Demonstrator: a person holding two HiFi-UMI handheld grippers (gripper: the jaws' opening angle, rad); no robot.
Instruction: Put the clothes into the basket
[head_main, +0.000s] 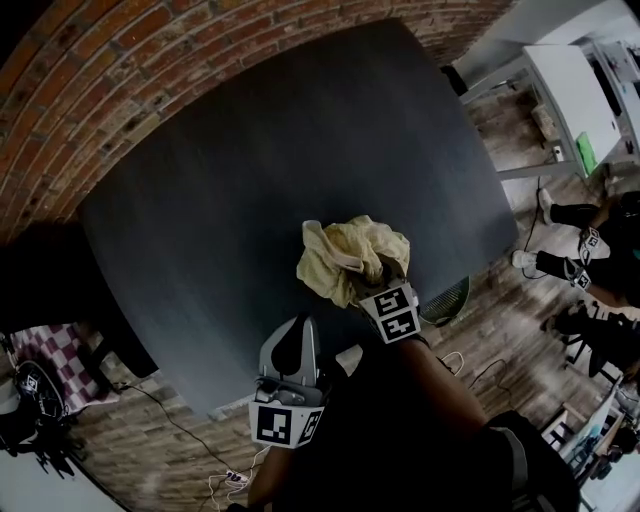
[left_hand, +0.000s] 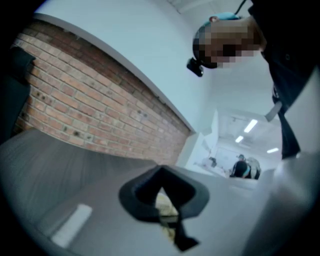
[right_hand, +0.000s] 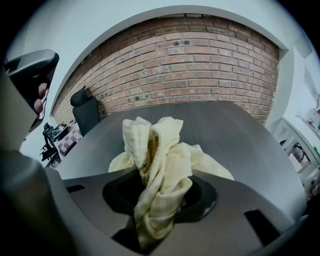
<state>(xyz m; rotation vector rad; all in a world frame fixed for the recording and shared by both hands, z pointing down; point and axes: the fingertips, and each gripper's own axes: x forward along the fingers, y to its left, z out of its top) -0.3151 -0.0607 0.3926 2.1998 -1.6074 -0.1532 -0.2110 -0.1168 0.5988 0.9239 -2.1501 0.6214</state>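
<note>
Right hand-held gripper (right_hand: 159, 205) has its jaws closed most of the way on a soft, crumpled, pale yellow cloth (right_hand: 156, 150). It pinches a thick twist of the cloth and holds it up, with the loose ends flopping forward past the jaws. Left hand-held gripper (head_main: 300, 330) sits low beside the right one. Its jaws look pressed together, and I see no cloth in them.

Below and ahead of both grippers is the big, dark grey worktop (head_main: 280, 150). It has nothing else on it.

Just to the right of the right gripper, past the worktop's edge and lower down, is a pale, ribbed, round-sided thing (head_main: 447, 300). I think this is the basket. Most of it is hidden, so I cannot tell what is inside.

The cloth looks very light and floppy. It will bend, sag and swing, but it will not break. A bunched fold like this one is the best place to hold it, because a thin edge could slip out. Its hanging ends may catch on the basket's rim.
</note>
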